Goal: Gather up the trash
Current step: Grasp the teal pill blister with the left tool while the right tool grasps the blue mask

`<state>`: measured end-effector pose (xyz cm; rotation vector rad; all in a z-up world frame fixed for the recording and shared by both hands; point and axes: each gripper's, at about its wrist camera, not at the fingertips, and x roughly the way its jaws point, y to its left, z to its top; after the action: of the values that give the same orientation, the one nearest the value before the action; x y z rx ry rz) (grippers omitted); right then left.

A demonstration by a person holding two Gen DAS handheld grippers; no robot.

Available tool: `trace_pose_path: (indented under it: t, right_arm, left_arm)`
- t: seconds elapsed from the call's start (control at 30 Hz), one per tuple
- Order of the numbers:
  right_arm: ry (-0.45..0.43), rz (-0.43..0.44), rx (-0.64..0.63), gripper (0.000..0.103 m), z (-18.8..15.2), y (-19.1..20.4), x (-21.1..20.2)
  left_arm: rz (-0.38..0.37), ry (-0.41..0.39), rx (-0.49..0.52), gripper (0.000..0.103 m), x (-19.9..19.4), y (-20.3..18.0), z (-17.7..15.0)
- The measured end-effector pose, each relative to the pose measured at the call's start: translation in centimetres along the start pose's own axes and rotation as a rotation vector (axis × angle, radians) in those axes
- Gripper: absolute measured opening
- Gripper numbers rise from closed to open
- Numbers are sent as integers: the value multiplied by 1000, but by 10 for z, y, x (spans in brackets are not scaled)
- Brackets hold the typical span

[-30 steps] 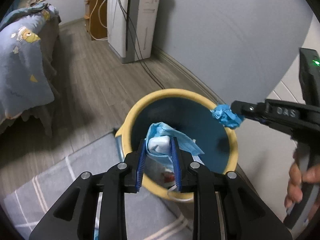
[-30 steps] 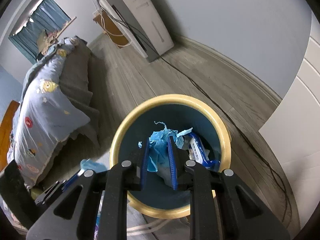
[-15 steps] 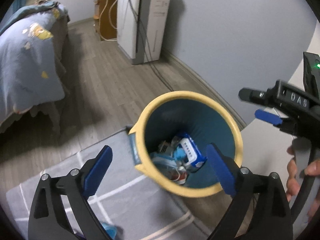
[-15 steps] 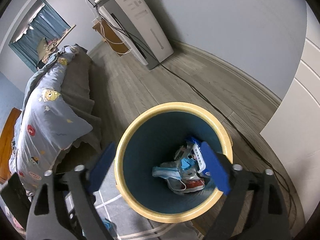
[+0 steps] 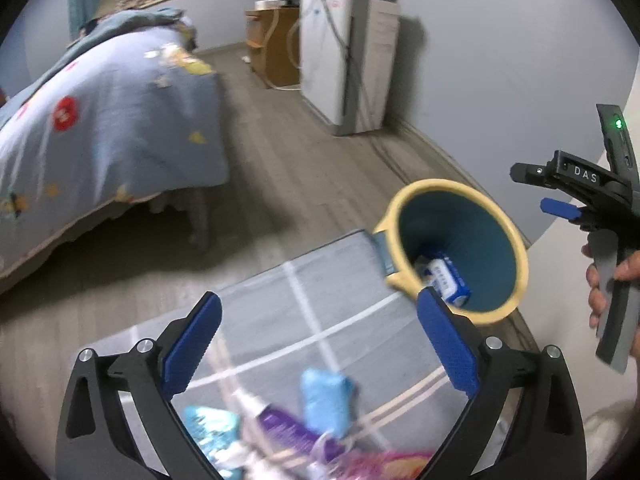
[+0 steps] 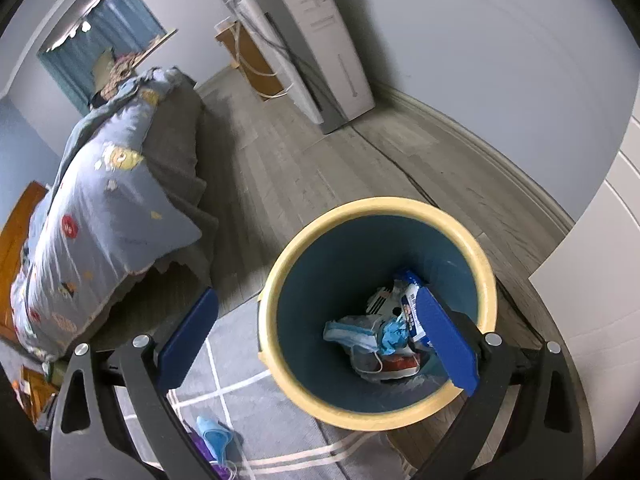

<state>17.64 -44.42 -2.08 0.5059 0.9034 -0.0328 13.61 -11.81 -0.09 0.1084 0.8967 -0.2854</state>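
Left wrist view: looking steeply down over the grey rug (image 5: 320, 312), facing the bed (image 5: 108, 120), with the bin (image 5: 456, 248) off to its right. Right wrist view: looking down from close above, straight into the bin (image 6: 378, 312). Both views are sharing bin, rug, bed and floor.

left tongs (image 5: 320, 344): opening, already wide, nothing between the blue pads (image 5: 191, 345), angled steeply down | right tongs (image 6: 316, 336): opening, already wide, nothing gripped, angled steeply down | hand (image 5: 610, 286): wrapped round the right tongs' grey handle, fingers curled on the grip, seen from the left wrist view
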Motion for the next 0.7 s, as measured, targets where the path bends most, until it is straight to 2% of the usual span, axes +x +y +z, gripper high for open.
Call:
trace_pose_path:
  t: [0.13,0.23,0.3,0.43,0.7]
  right_arm:
    - [10,-7,-46,97,-6,18,0]
    - [23,-8,-86,97,-14,32,2]
    - [37,-12,-126,97,-21,45,4]
    - [62,-14,-175,97,-35,66,8]
    - [125,-7,-234,97,-64,106,22]
  left_arm:
    - [45,7,-65,97,-17,38,-27]
    - [106,-1,-92,97,-21,61,-48]
    - [139,23,-111,97,-20,76,-57]
    - [140,18,-130,97,-21,95,-65]
    - [131,103,-90,97,-5,107,-90]
